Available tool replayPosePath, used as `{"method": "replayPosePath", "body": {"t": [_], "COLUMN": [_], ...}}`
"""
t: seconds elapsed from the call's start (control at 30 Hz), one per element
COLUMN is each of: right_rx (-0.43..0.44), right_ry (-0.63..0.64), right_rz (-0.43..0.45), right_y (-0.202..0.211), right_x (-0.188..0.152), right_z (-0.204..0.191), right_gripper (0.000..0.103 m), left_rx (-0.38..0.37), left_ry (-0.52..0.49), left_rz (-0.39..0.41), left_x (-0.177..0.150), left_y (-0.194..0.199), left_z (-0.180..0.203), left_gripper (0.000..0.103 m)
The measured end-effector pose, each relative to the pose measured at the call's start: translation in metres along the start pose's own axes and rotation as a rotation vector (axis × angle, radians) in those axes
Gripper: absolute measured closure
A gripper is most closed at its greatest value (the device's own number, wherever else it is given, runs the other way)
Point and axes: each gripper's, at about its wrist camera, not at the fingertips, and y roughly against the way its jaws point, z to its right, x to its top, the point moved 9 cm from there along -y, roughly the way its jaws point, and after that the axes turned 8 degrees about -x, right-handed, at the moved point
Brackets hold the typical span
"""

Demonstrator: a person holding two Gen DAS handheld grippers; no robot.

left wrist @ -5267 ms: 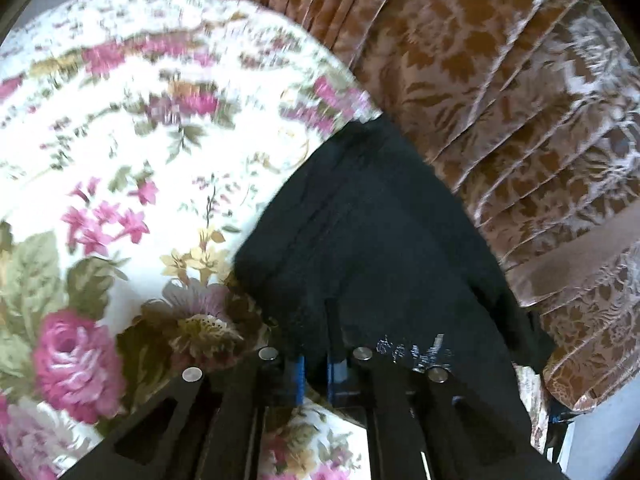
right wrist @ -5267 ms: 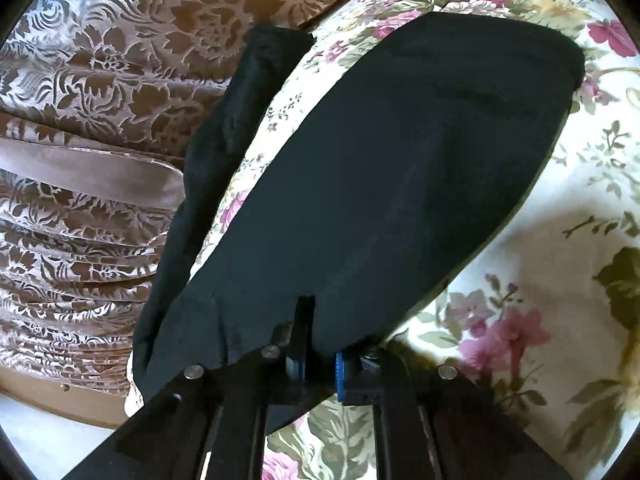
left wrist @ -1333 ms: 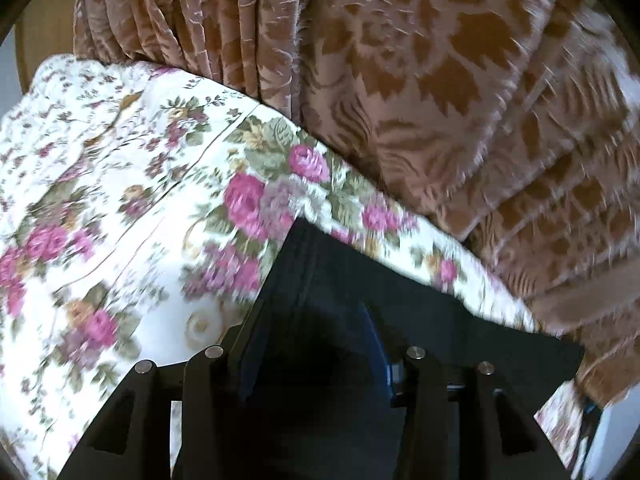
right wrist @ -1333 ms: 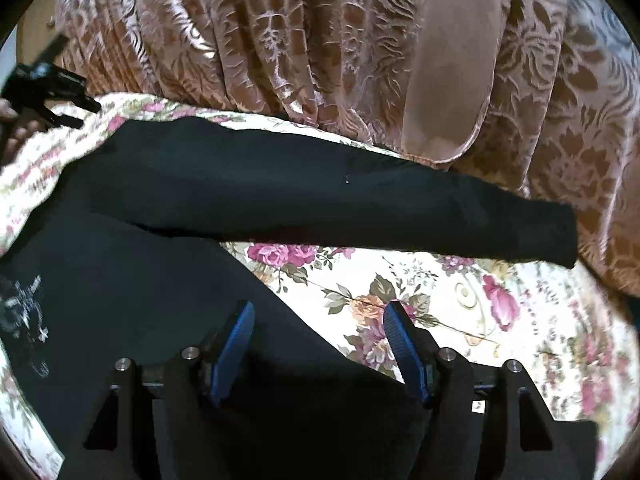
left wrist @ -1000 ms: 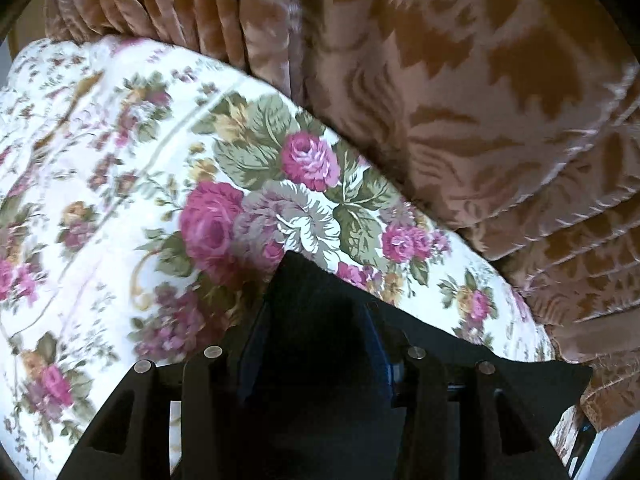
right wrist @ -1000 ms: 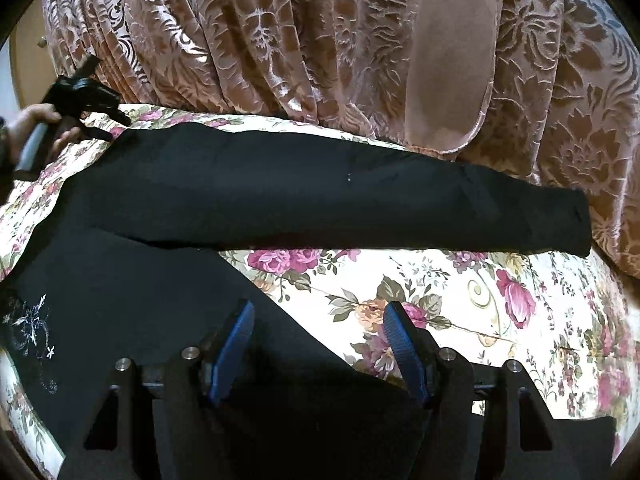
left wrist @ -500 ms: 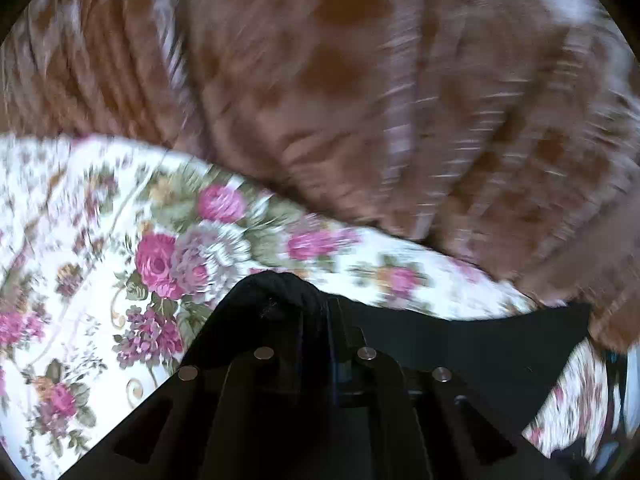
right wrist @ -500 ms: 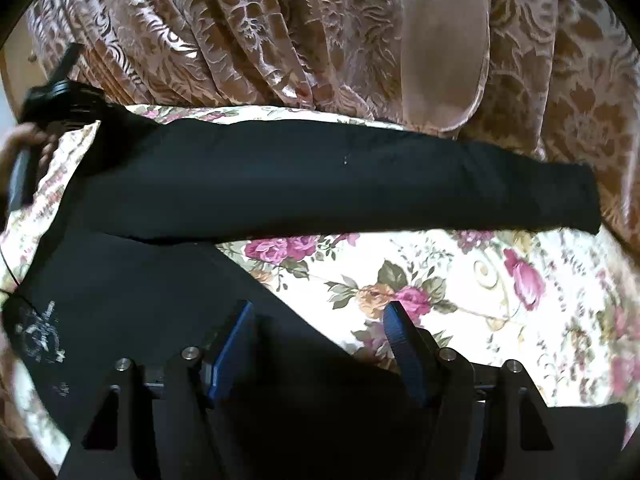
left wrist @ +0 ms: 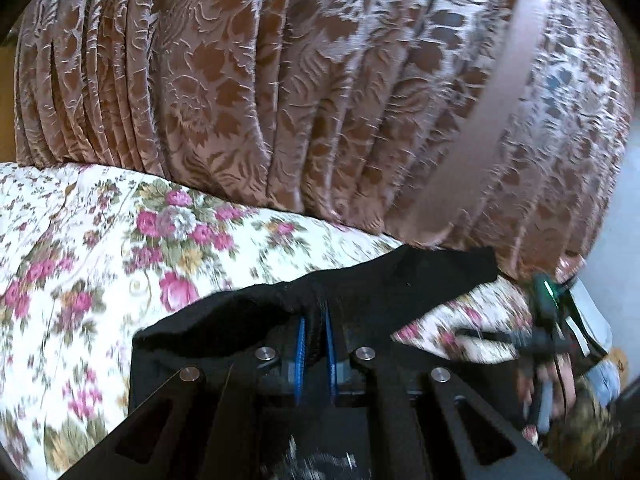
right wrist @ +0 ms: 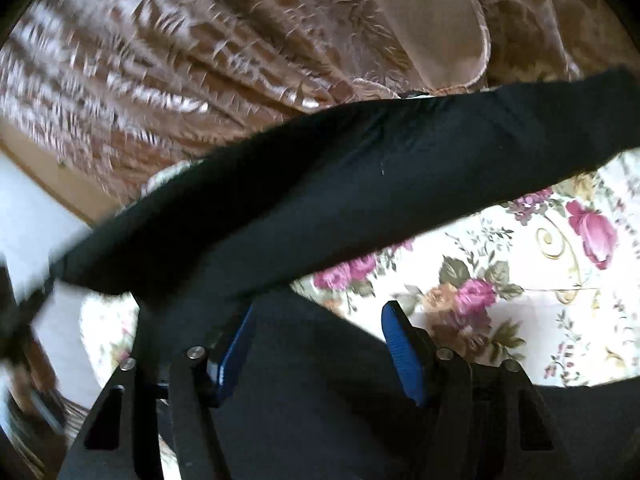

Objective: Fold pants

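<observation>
Left wrist view:
Left gripper (left wrist: 314, 334): blue pads pressed together, pinching a bunched edge of the black pants (left wrist: 400, 280).
Pants: lay on the floral bedspread (left wrist: 80, 260), one end reaching toward the brown patterned curtain (left wrist: 280, 80).
Person's hand (left wrist: 548, 380): at the right edge, blurred, holding the other tool.

Right wrist view:
Right gripper (right wrist: 316, 340): jaws apart and closing, dark cloth between the pads (right wrist: 400, 340); contact unclear.
Pants leg (right wrist: 360, 184): a long band, raised at the left.

Step, judged: carrying one leg over the other.
Doing it well: keep the pinch firm, align edges, lay it flat.
Materials: pants matte, limp knit; bedspread soft, rose-printed; curtain pleated, embossed sheen.
</observation>
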Motion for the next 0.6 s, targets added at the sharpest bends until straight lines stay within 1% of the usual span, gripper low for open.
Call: {"method": "replayPosePath", "body": {"t": [0.03, 0.1, 0.13, 0.17, 0.2, 0.23, 0.37, 0.43, 0.47, 0.53, 0.6], "right_rx": [0.020, 0.071, 0.091, 0.109, 0.110, 0.118, 0.094, 0.057, 0.043, 0.013, -0.026], "right_ry": [-0.015, -0.102, -0.125, -0.171, -0.202, -0.231, -0.331, -0.372, -0.388, -0.410, -0.405], "right_rz": [-0.002, -0.013, -0.019, -0.019, -0.017, -0.020, -0.027, -0.034, -0.035, -0.047, -0.067], "right_y": [-0.001, -0.006, -0.008, -0.012, -0.014, -0.020, -0.043, -0.056, -0.060, -0.072, -0.082], "right_x": [0.004, 0.024, 0.030, 0.041, 0.048, 0.059, 0.092, 0.108, 0.113, 0.121, 0.126], "right_z": [0.000, 0.005, 0.005, 0.009, 0.012, 0.015, 0.029, 0.040, 0.045, 0.055, 0.061], "right_gripper": [0.040, 0.043, 0.045, 0.050, 0.053, 0.053, 0.059, 0.059, 0.061, 0.070, 0.091], "left_rx": [0.000, -0.012, -0.020, -0.026, -0.030, -0.035, -0.049, -0.055, -0.057, -0.060, -0.057], "left_ry": [-0.006, -0.010, -0.013, -0.015, -0.015, -0.014, -0.015, -0.017, -0.022, -0.027, -0.026], "left_rz": [-0.005, -0.010, -0.007, -0.008, -0.010, -0.011, -0.015, -0.023, -0.026, -0.032, -0.037], "left_x": [-0.008, -0.021, -0.026, -0.032, -0.037, -0.041, -0.053, -0.057, -0.059, -0.061, -0.060], "left_y": [0.005, 0.013, 0.017, 0.019, 0.021, 0.023, 0.025, 0.025, 0.025, 0.025, 0.025], "left_z": [0.003, 0.009, 0.012, 0.014, 0.017, 0.019, 0.022, 0.022, 0.022, 0.021, 0.018], "left_gripper": [0.095, 0.095, 0.095, 0.095, 0.095, 0.095, 0.095, 0.095, 0.095, 0.095, 0.095]}}
